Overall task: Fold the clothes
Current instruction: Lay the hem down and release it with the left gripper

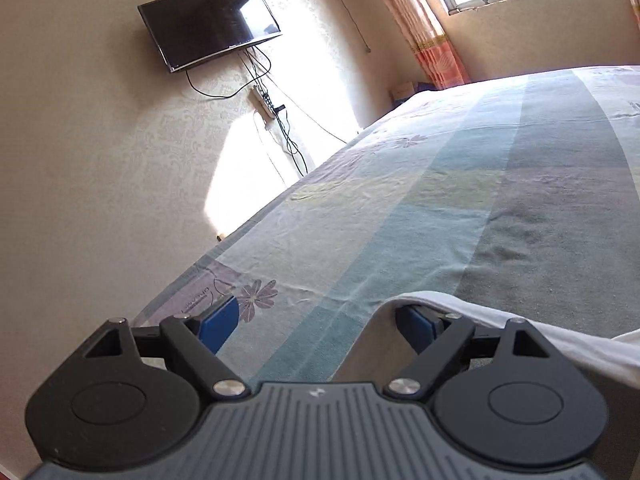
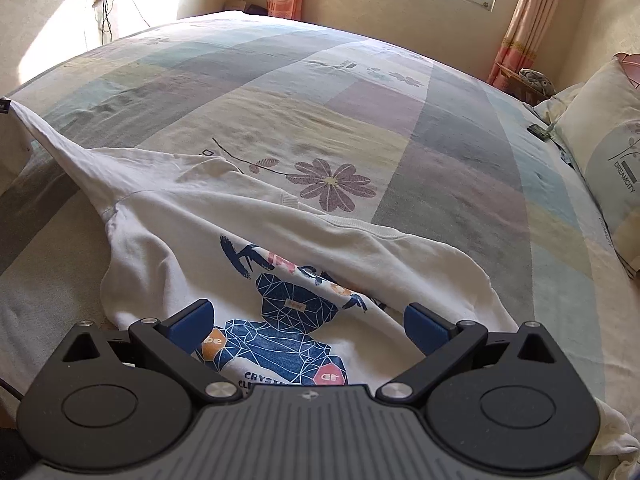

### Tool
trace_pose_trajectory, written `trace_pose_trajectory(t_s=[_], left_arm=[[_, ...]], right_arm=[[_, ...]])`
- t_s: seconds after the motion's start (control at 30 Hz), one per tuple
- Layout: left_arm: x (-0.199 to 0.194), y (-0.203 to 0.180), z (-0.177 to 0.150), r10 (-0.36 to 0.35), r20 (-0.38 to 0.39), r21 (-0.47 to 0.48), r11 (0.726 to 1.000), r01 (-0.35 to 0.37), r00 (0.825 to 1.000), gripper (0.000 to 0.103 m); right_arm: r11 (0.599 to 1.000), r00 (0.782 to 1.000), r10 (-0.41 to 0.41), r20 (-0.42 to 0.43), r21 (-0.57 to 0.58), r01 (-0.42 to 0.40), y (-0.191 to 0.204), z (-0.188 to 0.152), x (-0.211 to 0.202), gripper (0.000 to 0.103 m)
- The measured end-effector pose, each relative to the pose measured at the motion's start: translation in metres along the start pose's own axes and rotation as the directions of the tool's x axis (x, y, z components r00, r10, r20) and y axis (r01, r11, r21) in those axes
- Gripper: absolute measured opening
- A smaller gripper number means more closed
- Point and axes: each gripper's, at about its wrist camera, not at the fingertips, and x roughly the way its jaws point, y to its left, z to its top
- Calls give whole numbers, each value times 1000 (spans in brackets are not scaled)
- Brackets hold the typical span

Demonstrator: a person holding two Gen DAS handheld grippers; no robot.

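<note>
The left gripper [image 1: 316, 320] stands wide apart with nothing pinched between its blue pads, though a white fold of the sweatshirt [image 2: 280, 240] is draped over its right finger at about four o'clock in its own view. The right gripper [image 2: 308, 320] is spread too, hovering over the printed chest, gripping nothing. The sweatshirt lies front-up on the bed [image 2: 440, 160], its upper part flopped down over the print and one sleeve [image 2: 60, 140] stretched tight toward ten o'clock, its end lifted clear of the bed — what holds it there I cannot tell. By my reading the garment is being laid out, or the first sleeve fold begun; next the sleeve wants a firm pinch near the cuff — then carrying across the body
</note>
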Motion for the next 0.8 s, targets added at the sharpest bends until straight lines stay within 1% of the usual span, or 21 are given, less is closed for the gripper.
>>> trace_pose_trajectory(t_s=[0.03,0.13,0.17,0.2,0.3,0.4,0.43,0.57,0.63,0.67,0.7,0.73,0.8], left_arm=[[2,1,2,8,8,12,1000,-9,1000,87],[9,5,-8,33,-28,23,999,-32,999,87],[12,8,-15,57,-52,19,998,-56,997,87],[15,11,-22,77,-78,14,997,-76,994,87],[29,28,-42,97,-184,-8,995,-100,978,86],[30,42,-54,121,-233,-22,991,-129,965,85],[26,45,-55,107,-228,-36,992,-119,968,85],[8,40,-46,-3,-218,-99,995,-19,976,85],[-5,28,-39,-106,-196,-130,988,81,975,85],[-13,17,-34,-168,-183,-136,980,144,969,85],[-21,6,-30,-229,-170,-142,968,206,958,85],[-30,-6,-25,-293,-158,-144,951,272,943,86],[-51,-42,-19,-431,-150,-120,901,416,890,86]], right_arm=[[1000,1000,-3,-1,2,3,0,0,0,103],[1000,1000,-9,-2,2,9,0,0,0,103],[1000,1000,-10,-2,2,10,0,-1,0,103],[1000,1000,-12,-4,3,12,0,-1,0,103],[1000,1000,-12,-18,15,12,-3,-2,3,103],[1000,1000,-9,-25,15,9,-5,0,7,103],[1000,1000,-4,-27,11,5,-4,0,8,103],[1000,999,16,-37,1,-16,-3,2,13,103],[1000,999,25,-46,0,-25,-3,2,16,103],[1000,998,28,-49,1,-28,-3,2,16,103],[1000,998,30,-53,6,-30,-5,1,17,103],[999,998,32,-57,11,-32,-6,0,18,103],[998,997,35,-65,47,-32,-16,-4,21,103]])
